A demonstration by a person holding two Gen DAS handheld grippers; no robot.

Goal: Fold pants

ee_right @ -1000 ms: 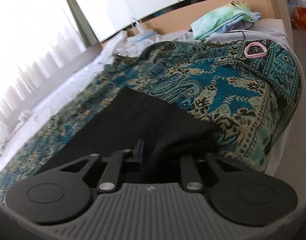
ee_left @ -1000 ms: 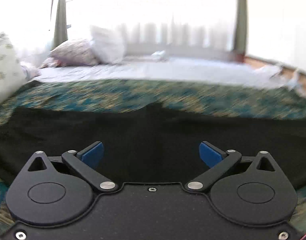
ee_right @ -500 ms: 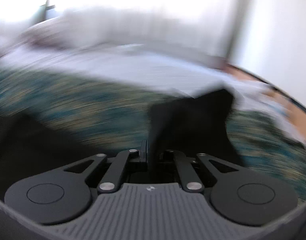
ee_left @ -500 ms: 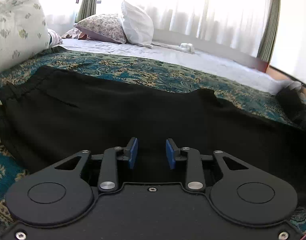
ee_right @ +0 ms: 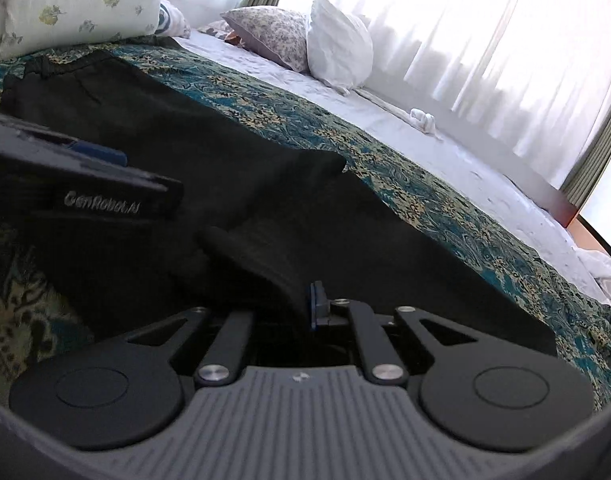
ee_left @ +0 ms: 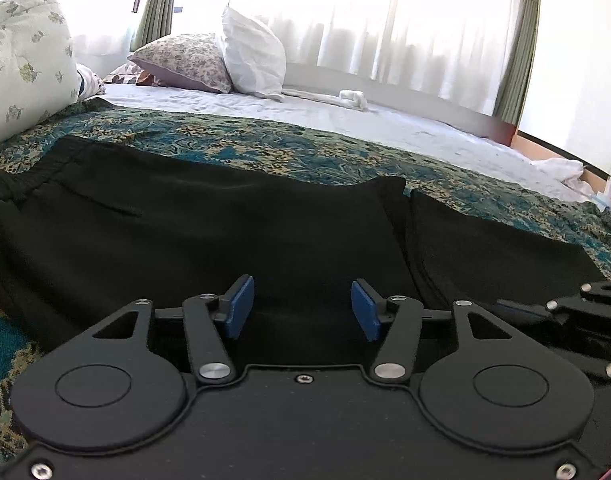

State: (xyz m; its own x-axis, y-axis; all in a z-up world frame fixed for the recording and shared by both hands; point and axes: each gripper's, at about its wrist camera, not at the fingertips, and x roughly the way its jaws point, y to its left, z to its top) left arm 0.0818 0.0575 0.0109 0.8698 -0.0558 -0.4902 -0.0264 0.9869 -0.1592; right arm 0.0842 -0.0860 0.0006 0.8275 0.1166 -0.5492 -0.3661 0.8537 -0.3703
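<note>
Black pants (ee_left: 185,220) lie flat across a teal patterned bedspread (ee_left: 265,144), waistband at the far left. My left gripper (ee_left: 301,308) is open and empty, low over the near edge of the pants. My right gripper (ee_right: 301,300) is shut on a fold of the black pants (ee_right: 265,256), which curls up over its fingers; its left pad is hidden by the cloth. The right gripper also shows at the right edge of the left wrist view (ee_left: 577,312), close beside the left one. The left gripper shows at the left of the right wrist view (ee_right: 85,184).
Floral pillows (ee_left: 21,56) and a white pillow (ee_left: 253,48) sit at the bed's far left. White sheet (ee_left: 385,120) covers the far half of the bed. Curtained windows stand behind. Crumpled white cloth (ee_left: 561,172) lies at the far right.
The right gripper has swung left with the pant leg end, bringing it over beside the left gripper. The left gripper's jaws narrowed and then opened wider again.
</note>
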